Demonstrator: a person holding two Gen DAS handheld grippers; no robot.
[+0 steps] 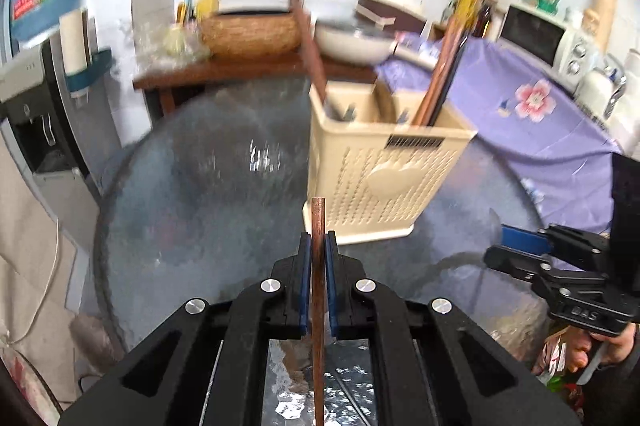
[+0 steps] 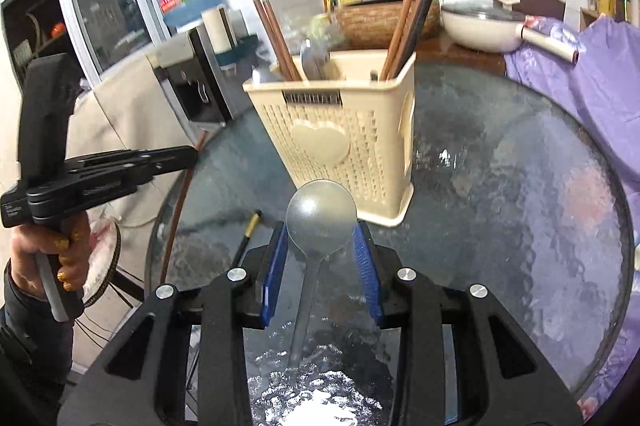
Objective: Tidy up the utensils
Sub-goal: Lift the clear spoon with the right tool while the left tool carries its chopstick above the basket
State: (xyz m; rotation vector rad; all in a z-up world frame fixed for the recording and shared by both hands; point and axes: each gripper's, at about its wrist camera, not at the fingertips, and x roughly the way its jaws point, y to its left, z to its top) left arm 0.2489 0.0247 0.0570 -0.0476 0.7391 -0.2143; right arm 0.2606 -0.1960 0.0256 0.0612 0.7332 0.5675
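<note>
L gripper [image 1: 319, 250] clamped tight on brown chopstick [image 1: 318, 290], tip toward 12 o'clock. R gripper [image 2: 321, 246] part-open, pads against metal spoon [image 2: 321, 216] bowl, prob. gripped. Cream utensil basket [image 2: 340, 142] on glass table [image 2: 520, 186] at 12 o'clock, w/ chopsticks [image 2: 412, 14] upright inside. Blurry black-gold stick [image 2: 247, 236] at 10 o'clock, prob. chopstick.

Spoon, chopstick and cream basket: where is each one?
spoon [image 2: 321, 217], right wrist view, on its bowl.
chopstick [image 1: 318, 226], left wrist view, near its tip.
basket [image 2: 340, 142], right wrist view, on its front wall.
</note>
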